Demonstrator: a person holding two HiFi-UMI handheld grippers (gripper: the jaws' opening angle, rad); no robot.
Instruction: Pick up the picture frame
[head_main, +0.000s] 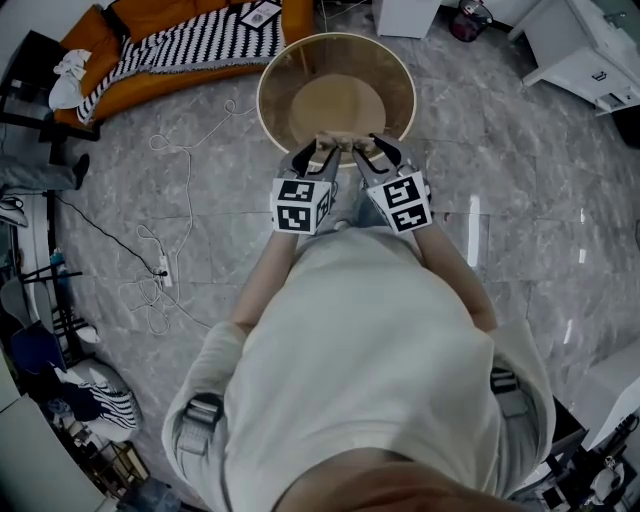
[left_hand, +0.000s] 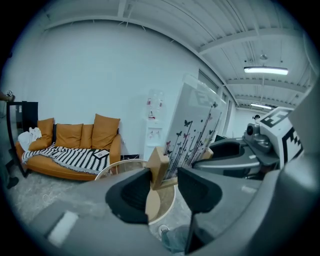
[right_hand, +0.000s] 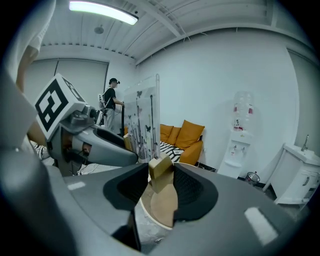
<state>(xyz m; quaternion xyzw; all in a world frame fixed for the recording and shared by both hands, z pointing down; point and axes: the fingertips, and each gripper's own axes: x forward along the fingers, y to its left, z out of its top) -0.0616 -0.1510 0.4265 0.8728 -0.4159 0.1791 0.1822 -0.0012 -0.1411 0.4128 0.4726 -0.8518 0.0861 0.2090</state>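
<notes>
The picture frame (left_hand: 192, 130) is a clear panel printed with butterflies and flower stems, standing upright in a pale wooden base. It hangs above the round glass-topped table (head_main: 272, 70), held between both grippers. My left gripper (left_hand: 162, 182) is shut on the base's left wooden end block. My right gripper (right_hand: 161, 186) is shut on the other end block, and the panel (right_hand: 142, 117) rises to its left. In the head view the left gripper (head_main: 316, 160) and right gripper (head_main: 370, 158) sit close together over the table's near rim, with only the frame's wooden base (head_main: 343, 143) showing between them.
An orange sofa (head_main: 170, 40) with a striped blanket stands beyond the table at the left. A white cable (head_main: 170, 200) loops over the marble floor. White cabinets (head_main: 590, 50) stand at the far right. A water dispenser (right_hand: 240, 135) stands by the wall. A person (right_hand: 111, 102) stands in the background.
</notes>
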